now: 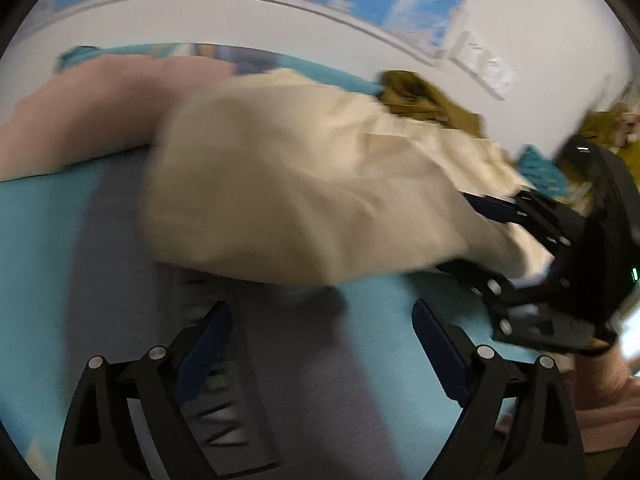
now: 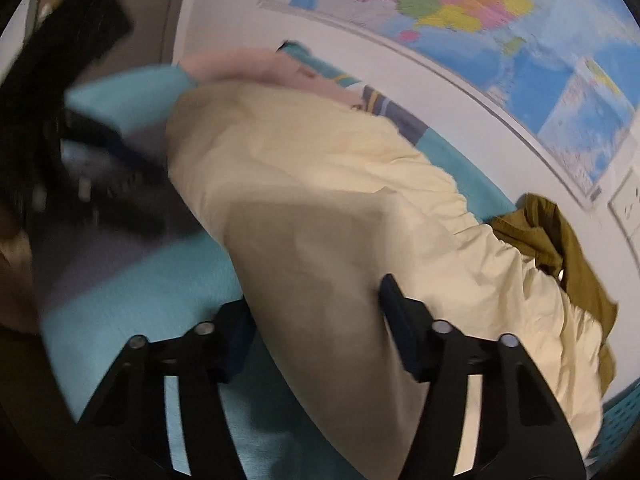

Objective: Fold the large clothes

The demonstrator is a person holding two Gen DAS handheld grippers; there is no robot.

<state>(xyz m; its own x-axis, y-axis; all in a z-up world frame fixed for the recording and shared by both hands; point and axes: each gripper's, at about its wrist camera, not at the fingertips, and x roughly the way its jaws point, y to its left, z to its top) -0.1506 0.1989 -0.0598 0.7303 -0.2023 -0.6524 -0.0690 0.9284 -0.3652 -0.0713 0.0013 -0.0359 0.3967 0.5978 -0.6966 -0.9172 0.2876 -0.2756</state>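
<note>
A cream garment (image 1: 304, 184) lies bunched on a turquoise bed surface (image 1: 44, 240), spread from the middle of the bed toward its far edge along the wall. Both views are motion-blurred, so seams, sleeves and the type of garment cannot be made out.

Left gripper (image 1: 322, 344): jaws spread wide, nothing between them. It sits over bare bed surface, just short of the near hem of the cream garment. Only the two fingers show; the body is cut off at the lower frame edge.

Right gripper (image 2: 316, 324): jaws part open, with the near end of the cream garment lying between the fingers. Its left pad is partly covered by the cloth, and whether either pad presses on the fabric cannot be told. In the left wrist view the same gripper (image 1: 472, 240) enters from the right, its fingers above and below a fold of cloth; the fingertips are hidden in the fabric.

A pink fabric (image 1: 92, 112) lies beyond the cream garment toward the far left corner of the bed, partly covered by it. An olive garment (image 2: 560, 248) lies at the far edge, against the wall, its lower part hidden behind the cream cloth. A coloured map (image 2: 460, 8) hangs on the wall, cut off by the frame.
</note>
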